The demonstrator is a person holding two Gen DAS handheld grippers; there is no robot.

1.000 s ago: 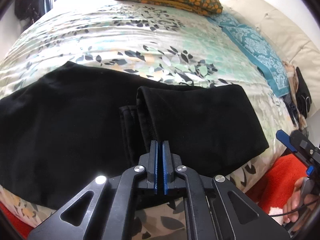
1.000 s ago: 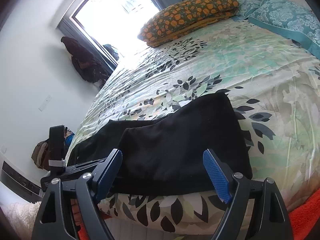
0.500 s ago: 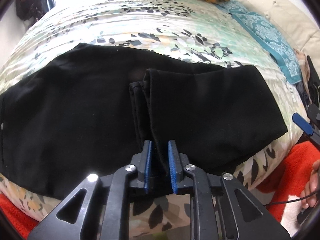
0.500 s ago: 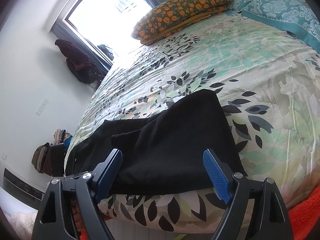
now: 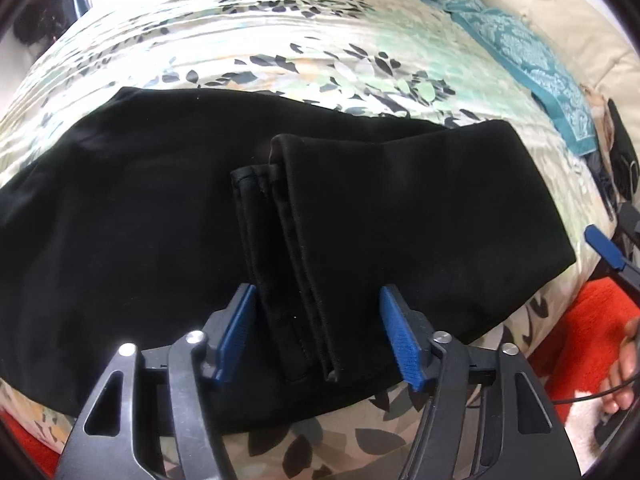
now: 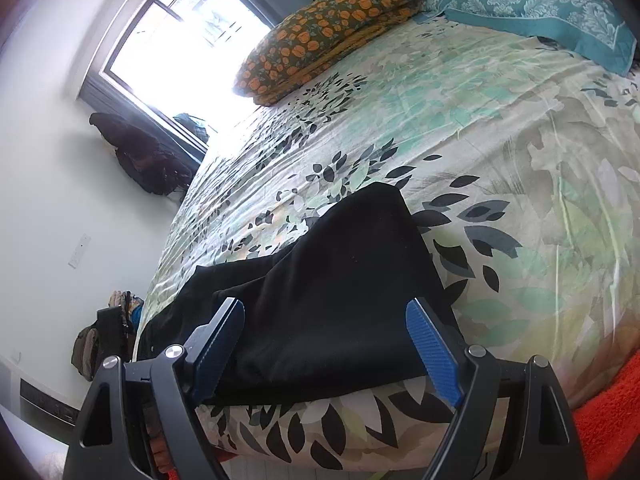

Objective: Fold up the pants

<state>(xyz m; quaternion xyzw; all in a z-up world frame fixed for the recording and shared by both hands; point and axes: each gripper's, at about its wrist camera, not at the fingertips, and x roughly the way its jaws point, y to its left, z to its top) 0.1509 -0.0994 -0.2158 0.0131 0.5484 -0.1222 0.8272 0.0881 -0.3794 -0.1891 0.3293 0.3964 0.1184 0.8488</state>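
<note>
Lying flat across the near edge of the bed, the black pants run with their long axis from the left of the left wrist view to the right, and the leg cuffs are doubled back over the middle, their hems pointing toward the lower edge of the frame. A second ago the left tool was pinched shut on those cuffs; now its jaws are opening and the cuffs lie loose between them, which suggests this fold has been laid down and released. At the right end of the pants the right tool is wide open, holding nothing.
</note>
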